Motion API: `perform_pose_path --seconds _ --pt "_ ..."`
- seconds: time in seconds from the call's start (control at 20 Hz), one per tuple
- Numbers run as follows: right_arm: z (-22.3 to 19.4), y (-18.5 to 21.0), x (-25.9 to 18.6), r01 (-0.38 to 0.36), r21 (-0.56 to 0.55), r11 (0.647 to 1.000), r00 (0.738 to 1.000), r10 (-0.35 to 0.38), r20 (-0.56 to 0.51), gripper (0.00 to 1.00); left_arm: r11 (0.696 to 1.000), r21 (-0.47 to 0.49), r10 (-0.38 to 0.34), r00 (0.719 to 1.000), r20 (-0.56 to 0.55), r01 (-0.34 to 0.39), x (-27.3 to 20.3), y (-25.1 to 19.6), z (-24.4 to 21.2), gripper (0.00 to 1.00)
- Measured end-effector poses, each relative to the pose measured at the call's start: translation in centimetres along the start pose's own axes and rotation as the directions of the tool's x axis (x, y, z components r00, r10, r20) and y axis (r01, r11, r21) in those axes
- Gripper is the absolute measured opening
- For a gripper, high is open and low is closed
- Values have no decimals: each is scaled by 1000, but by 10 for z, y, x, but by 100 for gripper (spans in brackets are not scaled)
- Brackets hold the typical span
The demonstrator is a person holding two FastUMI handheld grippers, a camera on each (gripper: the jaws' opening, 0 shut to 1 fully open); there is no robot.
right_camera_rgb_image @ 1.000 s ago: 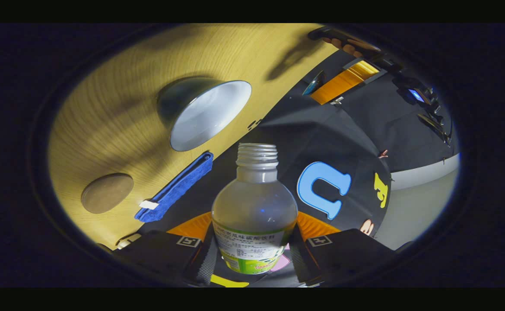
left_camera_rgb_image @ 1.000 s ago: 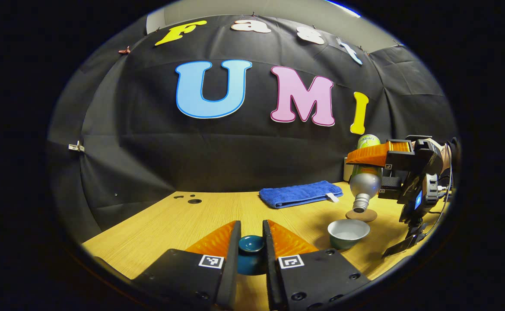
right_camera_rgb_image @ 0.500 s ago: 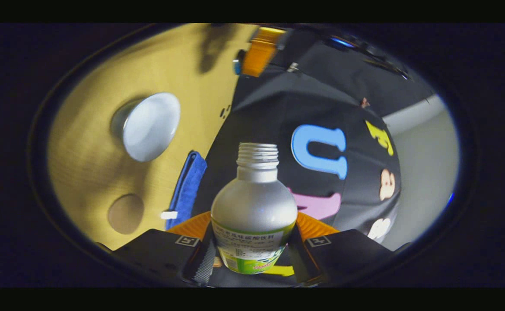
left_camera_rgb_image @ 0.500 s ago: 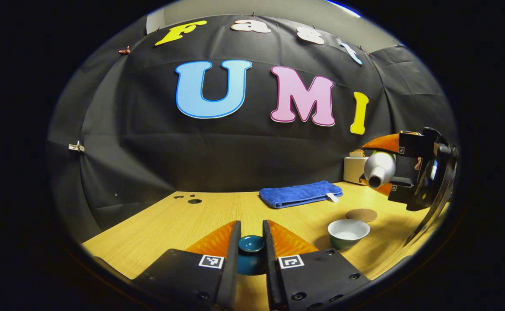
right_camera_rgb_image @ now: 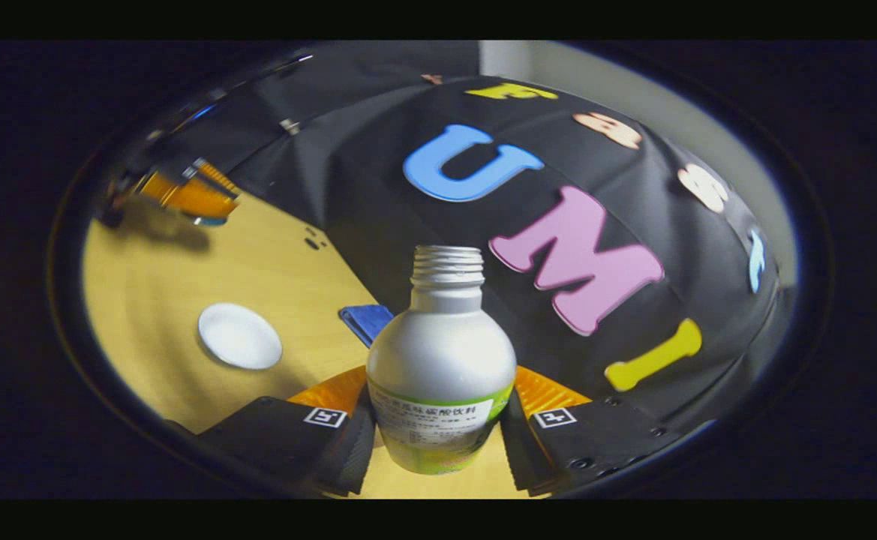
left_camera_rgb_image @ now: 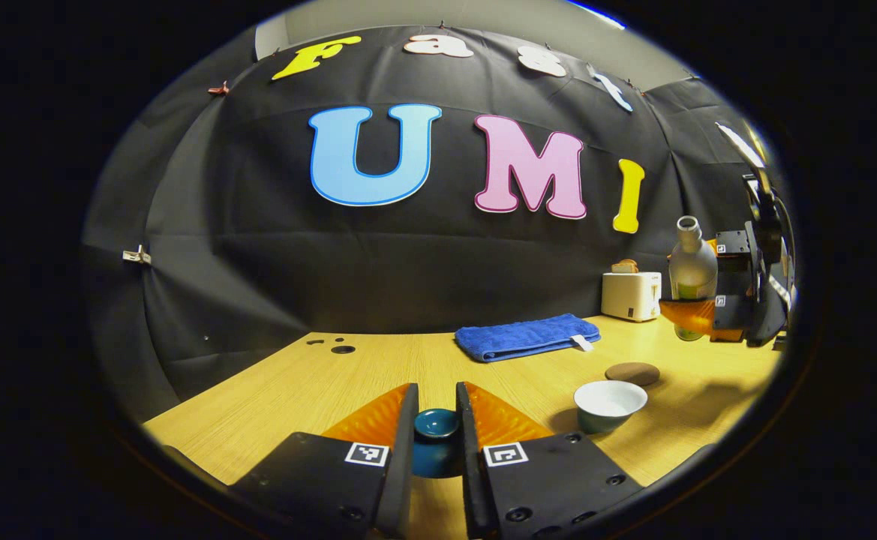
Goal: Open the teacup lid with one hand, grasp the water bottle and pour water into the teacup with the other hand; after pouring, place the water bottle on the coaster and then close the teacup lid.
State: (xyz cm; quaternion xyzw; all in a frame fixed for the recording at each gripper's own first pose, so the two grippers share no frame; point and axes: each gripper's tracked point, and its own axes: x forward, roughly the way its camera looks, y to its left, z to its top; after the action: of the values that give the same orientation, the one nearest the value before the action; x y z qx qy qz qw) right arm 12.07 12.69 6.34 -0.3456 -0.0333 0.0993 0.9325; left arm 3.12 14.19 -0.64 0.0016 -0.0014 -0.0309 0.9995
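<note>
On the wooden table (left_camera_rgb_image: 310, 382), left gripper view, L to R: the left gripper (left_camera_rgb_image: 436, 427) sits at bottom centre w/ both fingers narrowed onto the teacup lid (left_camera_rgb_image: 436, 424), a dark teal lid w/ its knob between the fingers, pressed from both sides, low over the tabletop; can't tell if it touches the wood. Further back, a folded blue towel (left_camera_rgb_image: 524, 337) lies near the booth wall. R of the gripper stands the teacup (left_camera_rgb_image: 608, 403), uncovered, pale inside, upright on the table, apart from the lid. Just behind it lies the round brown coaster (left_camera_rgb_image: 632, 372), bare, near but not touching the cup. At the back a white toaster (left_camera_rgb_image: 631, 295) sits by the wall. Far R, the right gripper (left_camera_rgb_image: 697, 311) holds the water bottle (left_camera_rgb_image: 692, 266) upright in the air, mouth up, no cap, above the table & well apart from the coaster.

Right gripper view, L to R: the left gripper (right_camera_rgb_image: 190, 196) shows blurred at upper left over the table (right_camera_rgb_image: 288, 270); the teacup (right_camera_rgb_image: 239, 346) shows as a pale oval on the wood; a bit of towel (right_camera_rgb_image: 369, 320) lies behind the bottle. The water bottle (right_camera_rgb_image: 442, 360) is centre frame, silvery body w/ green-white label, threaded neck open, w/ the right gripper (right_camera_rgb_image: 438, 431) clamped on its lower body, one finger each side.
</note>
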Motion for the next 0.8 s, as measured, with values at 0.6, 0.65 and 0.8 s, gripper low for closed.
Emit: perform_pose_path --seconds 0.6,0.65,0.8 --pt "-25 -35 26 -27 696 717 999 -9 47 75 1000 -1 15 1000 0 -15 0 2 -1 32" --pt "-28 -32 29 -27 687 726 999 -3 42 75 1000 -1 14 1000 0 -14 0 2 -1 32" --pt "-53 -11 51 -26 669 743 998 52 -19 76 1000 -1 15 1000 0 -15 0 2 -1 32"
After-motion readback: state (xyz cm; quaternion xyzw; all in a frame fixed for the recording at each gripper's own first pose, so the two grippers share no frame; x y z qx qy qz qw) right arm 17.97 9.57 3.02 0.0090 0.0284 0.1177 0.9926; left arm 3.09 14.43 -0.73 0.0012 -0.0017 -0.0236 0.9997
